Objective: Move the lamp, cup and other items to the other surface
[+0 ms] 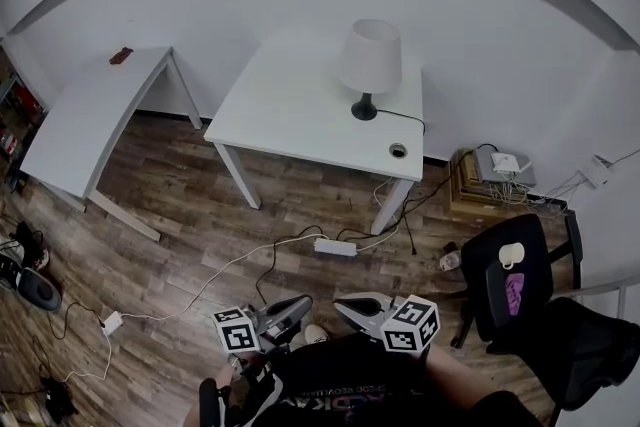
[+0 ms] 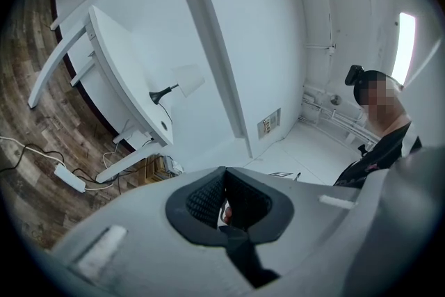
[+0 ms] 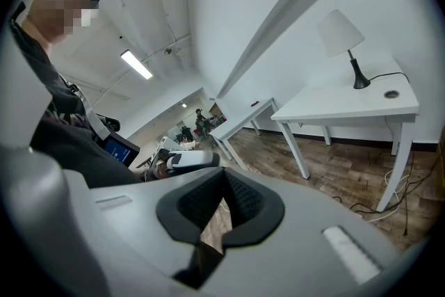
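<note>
A white-shaded lamp stands on a white counter, well apart from the left hand-held gripper and right hand-held gripper, both closed and empty. The lamp is probably light, top-heavy and flimsy-shaded; grip the dark stem, minding the cord.

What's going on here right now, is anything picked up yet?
Nothing is in hand. The person stands back from the white table with the left gripper and right gripper held close to the body, both with jaws together and empty. The lamp stands on that table near its right end. A second white table at the left carries a small dark red item. What looks like a white cup sits on the black chair.
</note>
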{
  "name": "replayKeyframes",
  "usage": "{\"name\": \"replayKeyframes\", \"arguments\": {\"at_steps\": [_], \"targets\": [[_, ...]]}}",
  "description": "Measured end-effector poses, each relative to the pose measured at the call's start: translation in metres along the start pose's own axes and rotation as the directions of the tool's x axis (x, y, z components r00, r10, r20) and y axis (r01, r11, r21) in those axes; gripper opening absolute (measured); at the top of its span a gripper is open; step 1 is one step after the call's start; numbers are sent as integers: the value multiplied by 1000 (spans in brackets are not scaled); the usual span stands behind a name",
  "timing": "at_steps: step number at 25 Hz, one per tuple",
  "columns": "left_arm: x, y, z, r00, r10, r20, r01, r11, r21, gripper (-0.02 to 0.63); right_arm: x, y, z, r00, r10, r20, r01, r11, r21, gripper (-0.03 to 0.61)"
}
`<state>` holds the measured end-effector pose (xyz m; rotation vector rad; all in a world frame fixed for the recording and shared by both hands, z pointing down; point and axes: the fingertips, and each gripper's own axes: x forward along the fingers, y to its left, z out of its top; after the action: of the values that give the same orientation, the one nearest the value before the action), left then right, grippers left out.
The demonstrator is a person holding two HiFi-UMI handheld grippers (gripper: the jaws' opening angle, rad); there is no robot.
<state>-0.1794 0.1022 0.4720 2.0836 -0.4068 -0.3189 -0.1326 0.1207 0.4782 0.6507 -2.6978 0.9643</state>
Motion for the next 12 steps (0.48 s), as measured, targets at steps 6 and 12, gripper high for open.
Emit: {"name": "replayKeyframes", "arguments": {"at_steps": [6,12], "targets": [[3,-3,0,1000,1,-8,-1,1000,29,-3,-9,-1,1,999,-16,33,15,1000,24,5],[1,-3,2,1000,11,3,-11,999,33,-3,-9,-3,2,999,-18,45,16,999,34,5]]}}
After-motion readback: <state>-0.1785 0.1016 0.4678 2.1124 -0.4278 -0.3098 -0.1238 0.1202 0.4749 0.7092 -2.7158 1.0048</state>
